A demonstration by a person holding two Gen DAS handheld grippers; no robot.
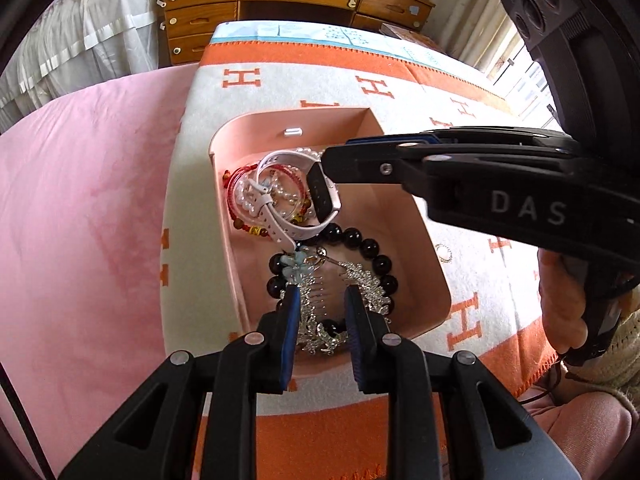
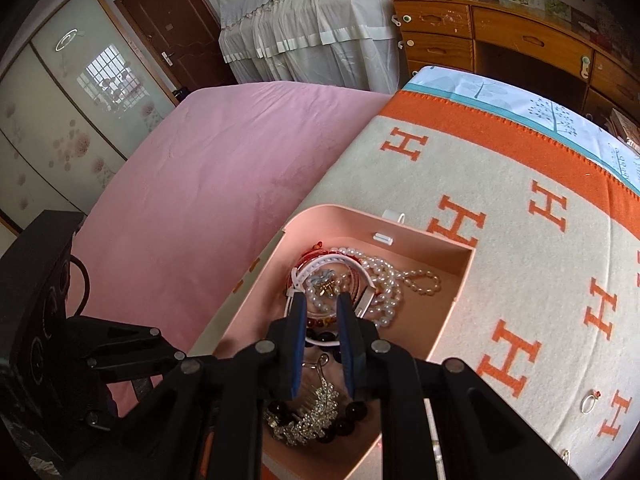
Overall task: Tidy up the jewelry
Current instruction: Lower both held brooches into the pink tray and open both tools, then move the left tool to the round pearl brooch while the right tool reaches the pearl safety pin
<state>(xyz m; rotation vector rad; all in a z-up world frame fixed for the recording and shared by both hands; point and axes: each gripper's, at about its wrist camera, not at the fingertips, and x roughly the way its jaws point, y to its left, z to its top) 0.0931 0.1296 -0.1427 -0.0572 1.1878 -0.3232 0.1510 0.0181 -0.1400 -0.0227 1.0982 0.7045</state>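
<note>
A pink open box [image 1: 400, 184] [image 2: 444, 320] sits on the orange-and-cream blanket. Inside lie a white watch [image 1: 288, 216] [image 2: 362, 276], pearl strands [image 2: 384, 280], red string bracelets [image 1: 236, 176], a black bead bracelet [image 1: 372, 248] [image 2: 352, 410] and a silver hair comb [image 1: 352, 280] [image 2: 312, 412]. My left gripper [image 1: 322, 294] is open just above the comb at the box's near end. My right gripper [image 2: 322, 300] is open over the watch and pearls; in the left wrist view its tip [image 1: 332, 160] is by the watch face.
A ring [image 1: 443, 254] [image 2: 589, 403] lies on the blanket [image 1: 280, 92] right of the box; another small ring [image 2: 565, 456] lies nearer. A pink bedsheet [image 2: 208, 168] lies to the left. A wooden dresser [image 1: 248, 4] stands beyond the bed.
</note>
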